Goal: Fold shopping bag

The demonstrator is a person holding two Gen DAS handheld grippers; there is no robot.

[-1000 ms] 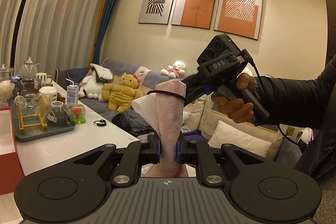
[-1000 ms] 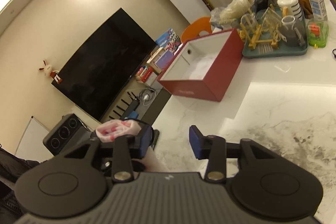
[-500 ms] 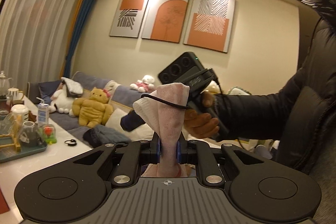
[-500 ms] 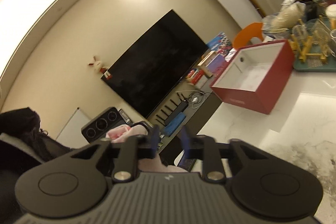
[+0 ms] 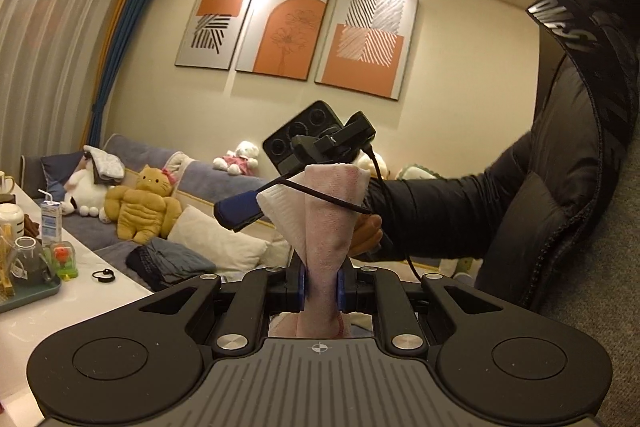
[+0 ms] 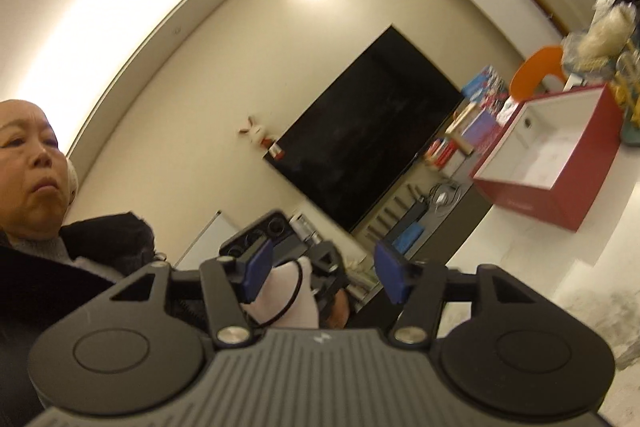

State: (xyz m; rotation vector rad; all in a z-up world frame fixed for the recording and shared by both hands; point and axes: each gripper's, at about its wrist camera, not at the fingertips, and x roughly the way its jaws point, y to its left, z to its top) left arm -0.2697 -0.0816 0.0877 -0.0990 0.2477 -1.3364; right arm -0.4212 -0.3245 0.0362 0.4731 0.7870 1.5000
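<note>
The shopping bag [image 5: 326, 223] is a folded pink and white bundle standing upright, with a black elastic band [image 5: 332, 201] looped round its top. My left gripper [image 5: 321, 285] is shut on the bundle's lower part, blue pads pressing both sides. The right gripper's body sits just behind the bundle, and one of its blue fingertips [image 5: 236, 213] pokes out at the bundle's left. In the right wrist view my right gripper [image 6: 324, 273] has its jaws opening. The bag [image 6: 296, 307] and the band lie low between them, close to the left pad, and the pads do not press on it.
A person's dark sleeve [image 5: 460, 219] reaches in from the right. A white table holds a tray of glassware [image 5: 24, 291], a milk carton [image 5: 50, 223], a small black ring [image 5: 103, 275] and a red box [image 6: 560, 167]. A sofa with plush toys [image 5: 140, 207] and a TV [image 6: 368, 143] stand behind.
The right gripper's jaws closed almost fully beside the bag and have now sprung apart. Its view tipped up from the table. The left gripper kept its grip while swinging away from the table.
</note>
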